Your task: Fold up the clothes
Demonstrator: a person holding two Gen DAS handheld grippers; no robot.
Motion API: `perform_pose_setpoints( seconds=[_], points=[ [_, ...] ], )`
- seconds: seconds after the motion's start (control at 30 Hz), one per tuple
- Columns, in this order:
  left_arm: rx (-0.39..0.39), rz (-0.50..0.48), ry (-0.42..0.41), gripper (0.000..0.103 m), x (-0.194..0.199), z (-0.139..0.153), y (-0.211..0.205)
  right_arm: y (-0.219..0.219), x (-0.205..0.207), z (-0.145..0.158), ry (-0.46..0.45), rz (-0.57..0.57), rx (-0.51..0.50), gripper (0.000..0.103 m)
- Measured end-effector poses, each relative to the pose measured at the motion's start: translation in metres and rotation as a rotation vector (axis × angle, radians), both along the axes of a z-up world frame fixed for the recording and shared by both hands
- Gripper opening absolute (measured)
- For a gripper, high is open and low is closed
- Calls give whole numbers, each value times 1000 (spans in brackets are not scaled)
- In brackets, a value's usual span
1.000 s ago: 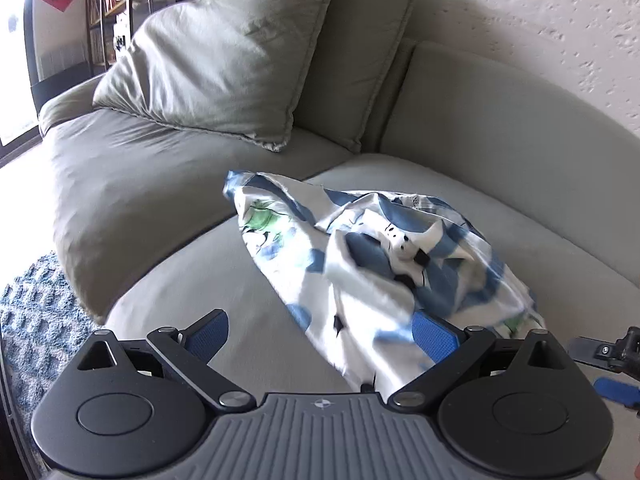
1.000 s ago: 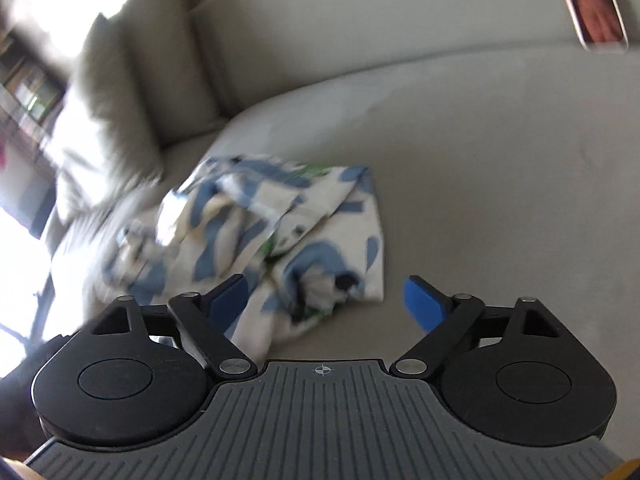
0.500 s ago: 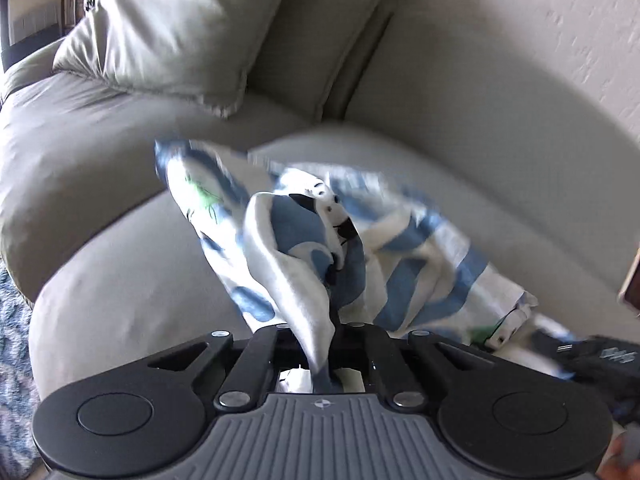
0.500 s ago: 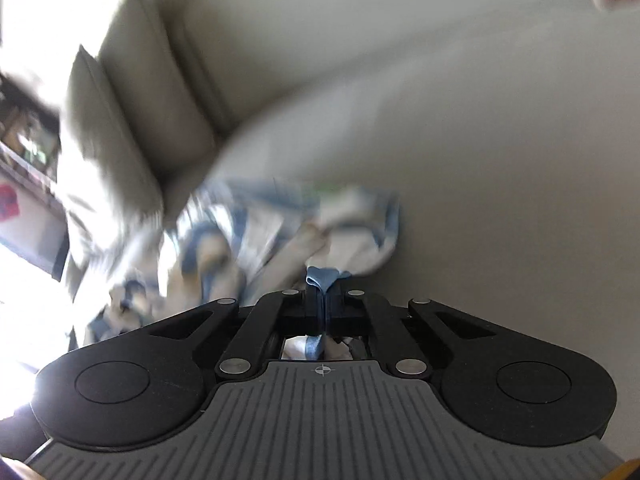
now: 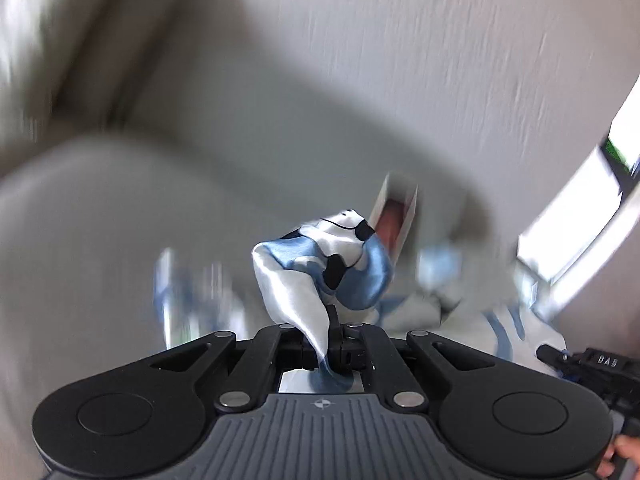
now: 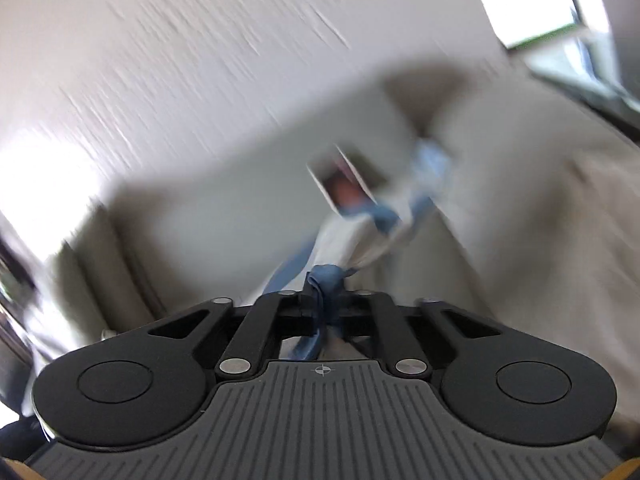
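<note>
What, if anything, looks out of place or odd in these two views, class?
Nothing is damaged or spilled. The blue-and-white garment is bunched, pinched in both the left tongs and right tongs. Heavy motion blur hides the surroundings.

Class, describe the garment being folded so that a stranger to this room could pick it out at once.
Start at the grey sofa under the textured wall. The garment hangs before it, pinched in both hand-held grippers. It alone is glossy white with blue patches and small black marks.
</note>
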State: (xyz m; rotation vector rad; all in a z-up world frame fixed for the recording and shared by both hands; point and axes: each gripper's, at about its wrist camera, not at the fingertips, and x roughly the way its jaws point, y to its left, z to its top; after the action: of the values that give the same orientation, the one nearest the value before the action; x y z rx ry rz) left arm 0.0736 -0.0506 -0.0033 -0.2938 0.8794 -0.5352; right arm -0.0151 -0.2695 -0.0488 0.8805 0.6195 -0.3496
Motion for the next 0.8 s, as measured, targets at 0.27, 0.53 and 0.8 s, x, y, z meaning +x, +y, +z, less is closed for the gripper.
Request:
perform_pose_setpoints(
  seconds=[0.27, 0.53, 0.8],
  points=[
    [196, -36, 156, 61, -76, -38, 22, -23, -125, 17, 57, -91, 15, 70],
    [247, 83, 13, 77, -70, -30, 25, -14, -124, -18, 64, 15, 101, 72],
    [274, 53, 53, 81, -73, -47, 21, -3, -116, -51, 172, 47, 136, 72]
  ],
)
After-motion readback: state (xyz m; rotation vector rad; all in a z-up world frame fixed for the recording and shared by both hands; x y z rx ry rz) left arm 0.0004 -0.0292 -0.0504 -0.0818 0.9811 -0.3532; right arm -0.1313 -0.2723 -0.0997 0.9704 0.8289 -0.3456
